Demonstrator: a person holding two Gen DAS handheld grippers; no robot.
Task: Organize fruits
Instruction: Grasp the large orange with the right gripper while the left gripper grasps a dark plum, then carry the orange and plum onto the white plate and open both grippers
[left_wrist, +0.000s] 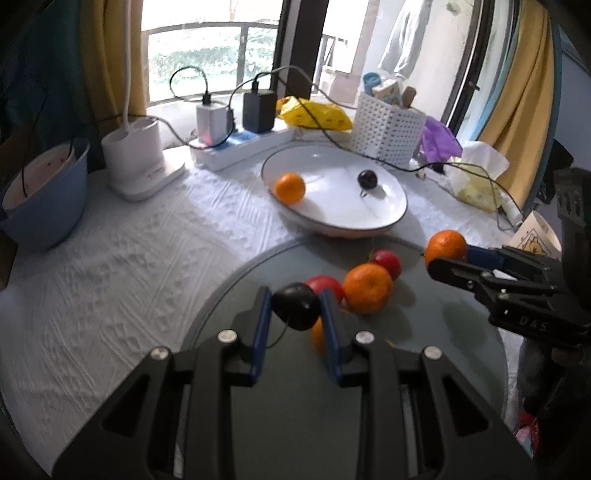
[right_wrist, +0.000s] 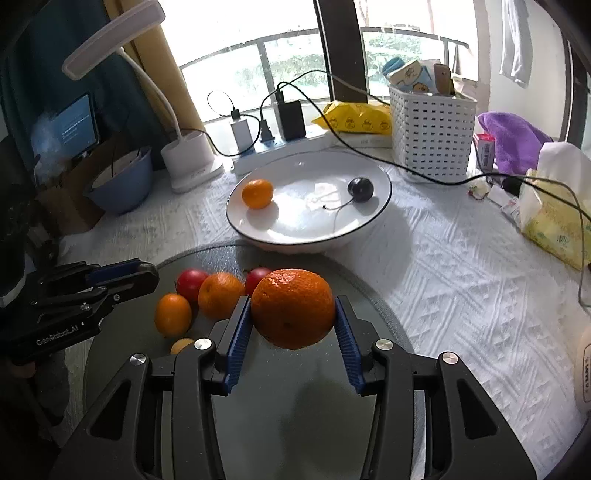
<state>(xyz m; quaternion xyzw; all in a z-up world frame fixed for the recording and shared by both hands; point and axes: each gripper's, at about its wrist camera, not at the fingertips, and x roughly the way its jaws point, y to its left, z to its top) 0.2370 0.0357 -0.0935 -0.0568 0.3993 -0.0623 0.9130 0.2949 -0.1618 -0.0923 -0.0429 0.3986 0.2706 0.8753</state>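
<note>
My right gripper (right_wrist: 293, 314) is clamping an orange (right_wrist: 293, 308), my left gripper (left_wrist: 295, 314) a dark plum (left_wrist: 295, 310); I'm carrying both toward the white bowl (right_wrist: 384, 192) next.

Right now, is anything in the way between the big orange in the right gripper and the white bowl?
Nothing visible is. The orange is held in the right gripper, and only bare tray and tablecloth lie before the bowl.
</note>
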